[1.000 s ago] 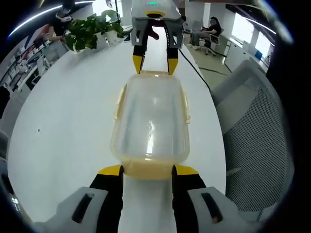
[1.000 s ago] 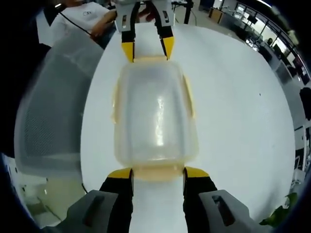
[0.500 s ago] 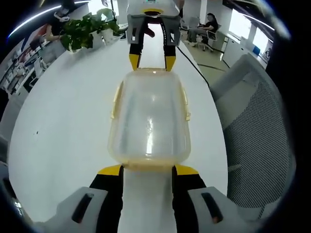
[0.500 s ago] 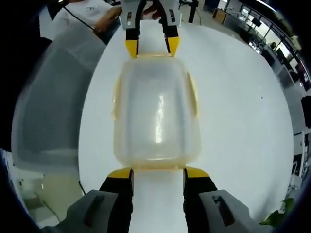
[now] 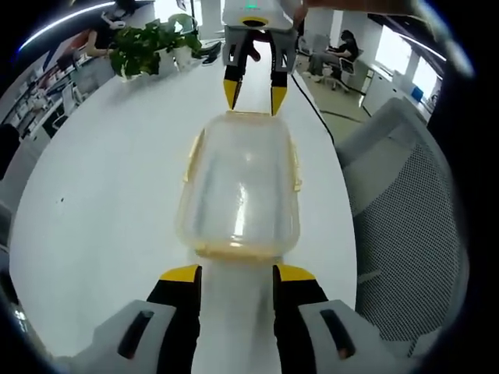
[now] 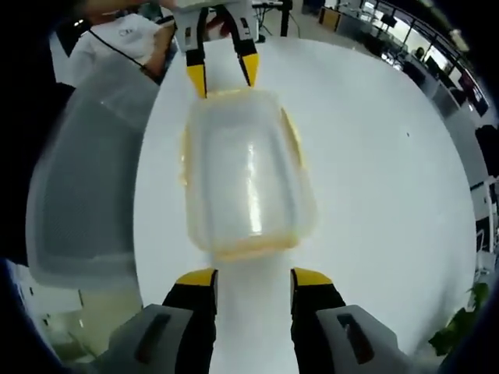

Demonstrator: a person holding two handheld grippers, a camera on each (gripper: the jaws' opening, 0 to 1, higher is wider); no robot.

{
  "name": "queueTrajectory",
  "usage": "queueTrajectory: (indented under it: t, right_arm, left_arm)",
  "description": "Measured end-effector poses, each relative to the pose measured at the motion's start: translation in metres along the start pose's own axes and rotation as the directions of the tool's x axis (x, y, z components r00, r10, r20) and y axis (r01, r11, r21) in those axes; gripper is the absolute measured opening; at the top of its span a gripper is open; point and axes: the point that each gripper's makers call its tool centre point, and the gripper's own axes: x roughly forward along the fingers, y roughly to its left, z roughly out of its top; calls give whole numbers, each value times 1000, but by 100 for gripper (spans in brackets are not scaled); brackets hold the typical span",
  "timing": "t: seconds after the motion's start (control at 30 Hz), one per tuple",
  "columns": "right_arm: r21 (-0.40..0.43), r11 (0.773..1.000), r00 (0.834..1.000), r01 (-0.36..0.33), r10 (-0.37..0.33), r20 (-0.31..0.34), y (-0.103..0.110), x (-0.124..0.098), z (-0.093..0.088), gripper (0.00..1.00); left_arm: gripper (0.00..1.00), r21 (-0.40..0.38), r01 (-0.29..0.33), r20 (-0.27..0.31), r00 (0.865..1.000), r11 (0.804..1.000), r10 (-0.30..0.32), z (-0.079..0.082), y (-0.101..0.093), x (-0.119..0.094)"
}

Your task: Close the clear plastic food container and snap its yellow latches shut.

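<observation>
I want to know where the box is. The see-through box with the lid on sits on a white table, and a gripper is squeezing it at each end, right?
Not quite. The box does sit lidded on the white table, but neither gripper squeezes it. In the left gripper view, the left gripper is open just short of one end, and the right gripper is open at the other.

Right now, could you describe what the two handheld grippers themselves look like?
Both match: the left gripper and right gripper have black jaws with yellow tips on grey bodies. Seen from opposite, each has a light grey housing; the right one carries a small green light.
</observation>
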Motion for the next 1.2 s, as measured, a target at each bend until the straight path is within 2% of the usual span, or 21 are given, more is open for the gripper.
queueTrajectory:
  t: [0.2, 0.37, 0.43, 0.47, 0.57, 0.63, 0.73, 0.77, 0.8, 0.9, 1.0, 1.07, 1.13, 1.17, 1.2]
  right_arm:
    - [35, 999, 1000, -15, 15, 1, 4, 1, 6, 34]
    - [28, 1000, 1000, -13, 13, -4, 7, 3, 8, 35]
    - [53, 998, 1000, -16, 16, -5, 6, 3, 8, 36]
    - [103, 994, 1000, -28, 28, -7, 8, 3, 7, 36]
    - [159, 987, 1000, -19, 19, 5, 4, 1, 7, 37]
    - [217, 976, 1000, -21, 18, 18, 2, 1, 7, 38]
    - [289, 957, 997, -30, 9, 75, -1, -1, 14, 39]
    - [324, 945, 997, -47, 23, 77, 1, -2, 13, 40]
    - [317, 947, 997, -43, 18, 81, -1, -3, 12, 40]
    - [350, 936, 995, -47, 13, 97, -2, -2, 11, 39]
    - [333, 941, 994, -53, 18, 106, 1, -1, 11, 40]
    - [317, 948, 997, -44, 22, 74, 1, 0, 4, 39]
    - [323, 945, 997, -49, 27, 73, 1, 0, 1, 39]
    - [328, 943, 997, -48, 24, 78, -1, -1, 0, 37]
    - [385, 921, 995, -56, 20, 98, -1, -3, 2, 34]
  left_arm:
    - [35, -23, 3, 7, 1000, 1000, -3, 4, -1, -1]
    - [36, -19, 1, -11, 1000, 1000, -1, 5, -3, -2]
    - [36, -34, 2, -11, 1000, 999, -2, 5, -2, -2]
    - [36, -44, 0, -7, 1000, 999, -1, 6, -1, -2]
    - [37, -147, 21, 38, 999, 989, -16, 14, -3, -4]
    - [38, -177, 14, 35, 999, 984, -8, 13, 0, -5]
    - [38, -214, 17, 37, 999, 977, -9, 11, 1, -4]
    - [38, -243, 18, 47, 999, 970, -6, 12, 1, -4]
    - [38, -264, 21, 59, 998, 964, -5, 13, 1, -4]
    - [37, -336, 30, 92, 996, 941, 1, 16, 2, -4]
    - [37, -313, 12, 75, 997, 950, 13, 15, 1, -3]
    - [36, -332, 14, 79, 997, 943, 13, 16, 0, -3]
    - [36, -344, 10, 82, 996, 939, 20, 17, 2, -1]
    - [36, -348, 7, 79, 997, 937, 22, 16, 2, -1]
    - [36, -355, 6, 81, 996, 935, 25, 17, 3, -1]
